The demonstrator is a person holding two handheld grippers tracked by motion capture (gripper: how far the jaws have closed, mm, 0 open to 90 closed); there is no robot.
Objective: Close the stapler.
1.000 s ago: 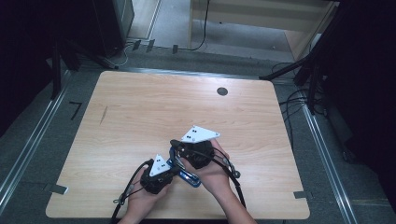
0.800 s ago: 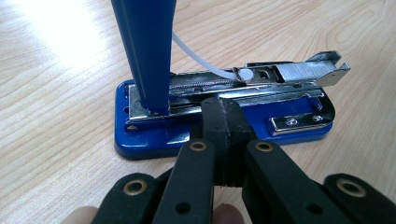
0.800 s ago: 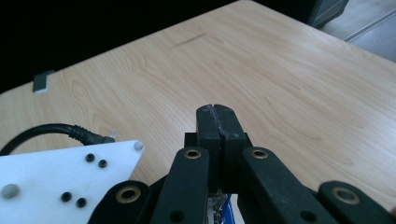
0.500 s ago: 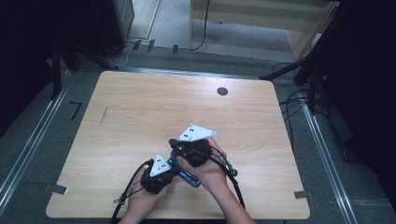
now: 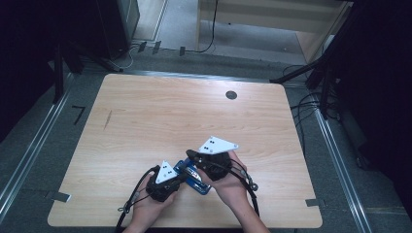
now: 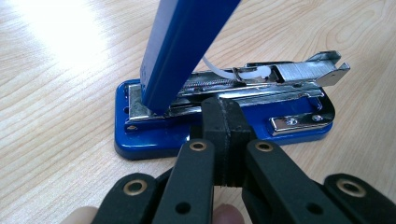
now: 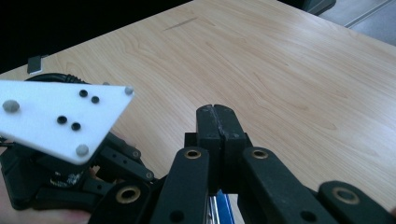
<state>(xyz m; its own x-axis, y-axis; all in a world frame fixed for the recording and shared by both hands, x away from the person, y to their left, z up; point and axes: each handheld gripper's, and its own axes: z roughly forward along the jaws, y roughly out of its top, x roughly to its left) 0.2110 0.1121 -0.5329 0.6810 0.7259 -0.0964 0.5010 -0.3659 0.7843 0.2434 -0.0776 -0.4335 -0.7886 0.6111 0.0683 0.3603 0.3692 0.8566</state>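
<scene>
While no brand or lettering can be read on it, the blue stapler (image 6: pixel 224 116) lies opened on the light wooden table (image 5: pixel 160 121), near the person's edge, its lid raised and a strip of staples (image 6: pixel 303 70) in the metal magazine. Just before it, the left gripper (image 6: pixel 223 109) has its jaws pressed together on nothing. Above it, the right gripper (image 7: pixel 217 122) is likewise closed and empty. Grey floor with cables (image 5: pixel 311 104) surrounds the table.

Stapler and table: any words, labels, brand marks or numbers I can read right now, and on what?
None legible.
Stapler: no brand or print shows on its blue cover or metal magazine.
Floor mark: black tape left of the table, shaped like a "7"; may be just a corner marker.
Grey plates: dots only.
</scene>
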